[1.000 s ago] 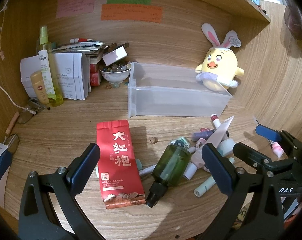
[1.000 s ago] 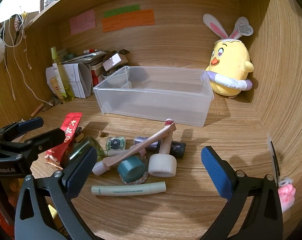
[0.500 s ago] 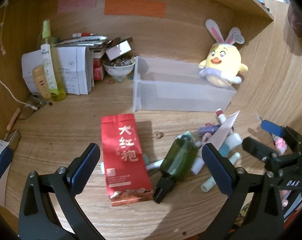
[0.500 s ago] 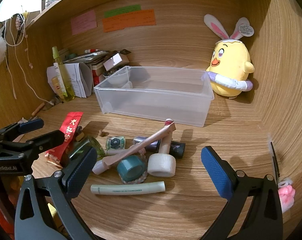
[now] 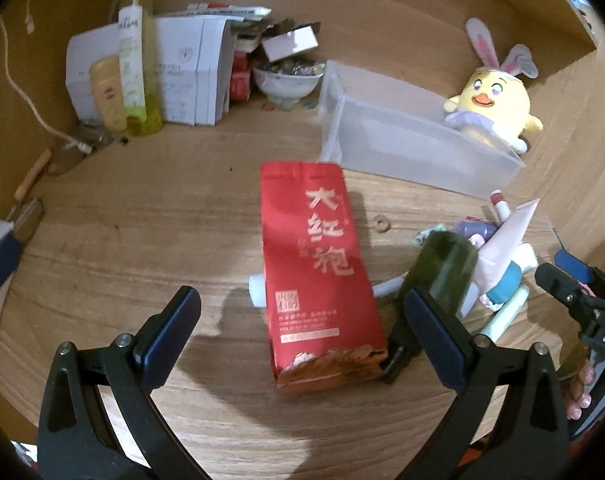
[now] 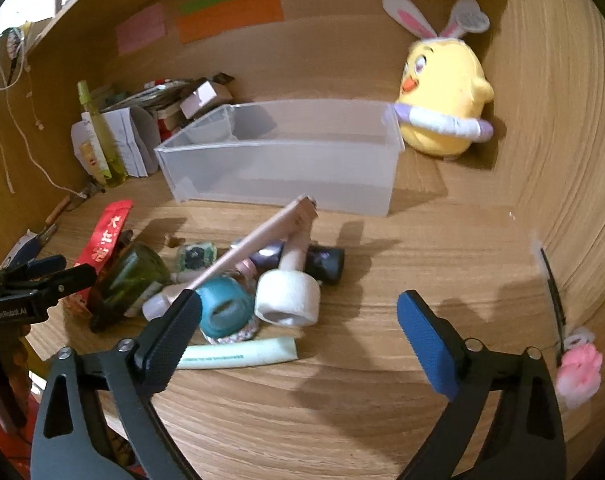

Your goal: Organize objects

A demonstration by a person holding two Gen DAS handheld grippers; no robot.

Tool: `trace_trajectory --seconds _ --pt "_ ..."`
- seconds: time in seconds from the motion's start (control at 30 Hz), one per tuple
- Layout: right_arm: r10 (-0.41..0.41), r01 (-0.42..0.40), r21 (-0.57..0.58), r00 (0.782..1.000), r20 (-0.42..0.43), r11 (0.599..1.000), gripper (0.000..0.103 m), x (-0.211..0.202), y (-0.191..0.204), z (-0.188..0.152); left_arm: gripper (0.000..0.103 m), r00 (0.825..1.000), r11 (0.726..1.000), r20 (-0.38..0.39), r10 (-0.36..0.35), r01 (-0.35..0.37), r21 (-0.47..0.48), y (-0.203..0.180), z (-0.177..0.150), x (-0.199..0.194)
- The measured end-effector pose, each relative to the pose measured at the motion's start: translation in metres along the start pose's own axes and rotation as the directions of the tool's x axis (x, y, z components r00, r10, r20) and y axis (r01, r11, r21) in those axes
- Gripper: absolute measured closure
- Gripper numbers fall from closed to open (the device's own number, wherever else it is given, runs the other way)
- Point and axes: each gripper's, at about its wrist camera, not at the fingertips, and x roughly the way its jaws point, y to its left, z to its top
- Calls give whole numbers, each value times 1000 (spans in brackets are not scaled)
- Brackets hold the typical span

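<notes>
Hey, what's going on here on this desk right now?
A person is tidying a wooden desk with a handheld gripper in each hand. The left gripper is open, straddling a red tea packet without gripping it. The right gripper, jaws closing but holding nothing, hovers by a pile of small tubes and tape rolls, near the white tape roll. The clear plastic bin behind looks empty, so nothing seems sorted yet.

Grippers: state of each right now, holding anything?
Left gripper: open, empty, red tea packet between its jaws, untouched.
Right gripper: open, jaws closing, nothing gripped yet.
</notes>
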Motion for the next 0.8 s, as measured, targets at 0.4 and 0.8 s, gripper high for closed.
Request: trace_trajectory --seconds 0.4,0.8 --pt "61 -59 60 998 -27 996 45 15 -5 2 27 1000 1000 -13 11 -11 1 -1 -7 8" --pt "57 -56 51 998 -1 997 69 12 -4 2 47 1000 1000 17 7 -7 -8 0 -2 4"
